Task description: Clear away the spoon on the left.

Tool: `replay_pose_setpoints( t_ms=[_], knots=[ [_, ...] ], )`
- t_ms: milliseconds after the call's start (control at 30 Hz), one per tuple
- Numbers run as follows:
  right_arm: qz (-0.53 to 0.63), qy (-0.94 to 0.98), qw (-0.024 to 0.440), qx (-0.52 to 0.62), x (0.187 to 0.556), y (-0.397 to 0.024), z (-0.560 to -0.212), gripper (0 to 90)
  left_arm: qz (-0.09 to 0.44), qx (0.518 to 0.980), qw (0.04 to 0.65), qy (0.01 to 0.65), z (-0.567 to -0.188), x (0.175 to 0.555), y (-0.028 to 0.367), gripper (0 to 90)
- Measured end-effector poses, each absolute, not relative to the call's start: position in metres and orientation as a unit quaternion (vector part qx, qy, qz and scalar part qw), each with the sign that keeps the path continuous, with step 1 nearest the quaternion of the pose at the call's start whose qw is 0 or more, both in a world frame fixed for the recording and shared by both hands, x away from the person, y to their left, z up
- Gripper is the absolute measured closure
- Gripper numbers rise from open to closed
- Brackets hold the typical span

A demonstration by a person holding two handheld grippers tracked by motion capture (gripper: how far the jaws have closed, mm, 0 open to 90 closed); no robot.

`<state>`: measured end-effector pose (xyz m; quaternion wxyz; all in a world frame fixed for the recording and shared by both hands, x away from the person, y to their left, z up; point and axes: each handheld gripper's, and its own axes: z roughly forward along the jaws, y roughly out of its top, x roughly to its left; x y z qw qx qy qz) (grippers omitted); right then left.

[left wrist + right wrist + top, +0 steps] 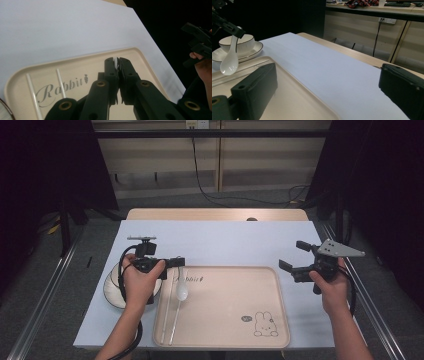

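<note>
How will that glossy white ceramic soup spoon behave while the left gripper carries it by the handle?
The glossy white ceramic soup spoon looks rigid, so it shouldn't flex. Its glazed handle seems slippery in the left gripper, whose shut jaws pinch only its end, and the bowl hangs below, so it may pivot. It is probably brittle if dropped onto the beige tray.

White bowl (236, 42) on saucer (249, 53), beside tray's chopsticks (169, 320).

A pale wooden table (215, 214) stands on a grey carpeted floor (45, 270), its top covered by a white sheet (220, 242). Behind it runs a light wood-panelled wall (250, 160) with a black cable (200, 180) hanging down from a socket. Dark curtains (45, 165) close off both sides, and metal rails (50, 290) flank the table.
</note>
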<state>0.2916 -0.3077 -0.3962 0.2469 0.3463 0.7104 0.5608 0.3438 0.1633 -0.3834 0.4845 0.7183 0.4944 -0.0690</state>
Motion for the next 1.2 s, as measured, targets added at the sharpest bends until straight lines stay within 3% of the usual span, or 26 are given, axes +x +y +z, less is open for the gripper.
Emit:
replay_pose_setpoints(
  t_ms=[1200],
  knots=[
    [0.561,0.712,0.246,0.344,0.292,-0.307,-0.397,1.7,-0.145,0.725,0.466,0.486,-0.421,0.341,0.128,85.8]
  ],
)
